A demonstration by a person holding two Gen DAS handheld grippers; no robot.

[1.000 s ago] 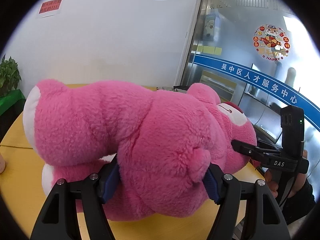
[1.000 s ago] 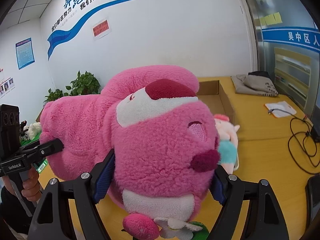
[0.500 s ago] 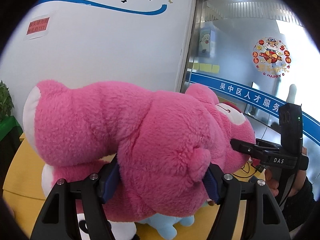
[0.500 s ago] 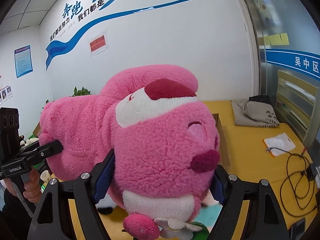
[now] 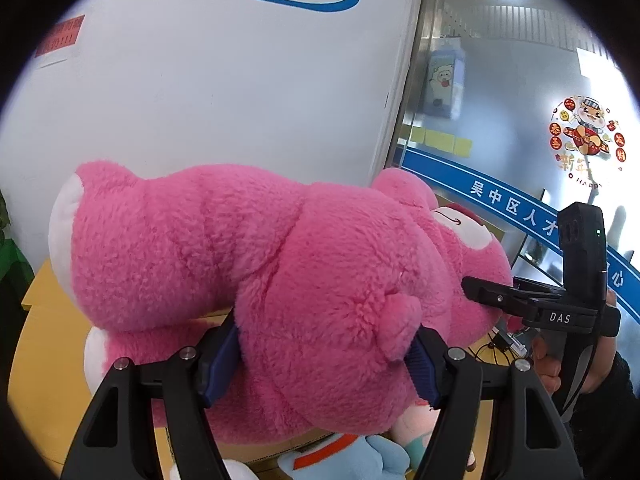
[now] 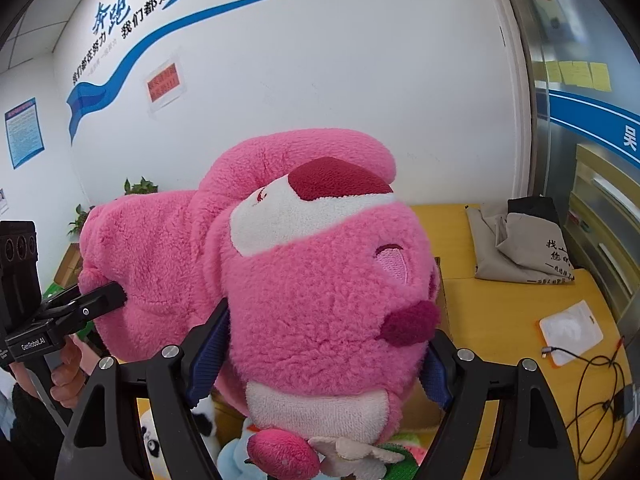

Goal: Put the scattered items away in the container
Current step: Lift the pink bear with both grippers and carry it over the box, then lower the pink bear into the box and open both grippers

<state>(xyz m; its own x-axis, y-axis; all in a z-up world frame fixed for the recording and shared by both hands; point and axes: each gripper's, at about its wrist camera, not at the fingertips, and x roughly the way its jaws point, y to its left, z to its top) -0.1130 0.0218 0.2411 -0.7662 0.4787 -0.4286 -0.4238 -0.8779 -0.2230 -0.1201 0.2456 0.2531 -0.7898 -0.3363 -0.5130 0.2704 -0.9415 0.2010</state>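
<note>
A big pink plush bear [image 5: 280, 272] is held in the air, lying sideways, by both grippers. My left gripper [image 5: 324, 360] is shut on its rump, and it also shows in the right wrist view [image 6: 100, 300]. My right gripper [image 6: 324, 360] is shut on the bear's head [image 6: 320, 280], and it also shows in the left wrist view [image 5: 492, 296]. Below the bear lies the cardboard box [image 6: 438, 280], with a blue plush [image 5: 352, 460], a pink-faced doll [image 5: 412, 424] and a panda plush [image 6: 152, 440] inside it.
The yellow table [image 6: 500, 312] carries a folded grey cloth bag [image 6: 516, 248], a white pouch [image 6: 570, 332] and black cables [image 6: 600, 392]. A white wall stands behind, glass doors to the right, a green plant [image 6: 136, 188] to the left.
Both grippers have lifted the bear higher and carried it over the box. The plush toys in the box now show under it, and the table has dropped lower in both views.
</note>
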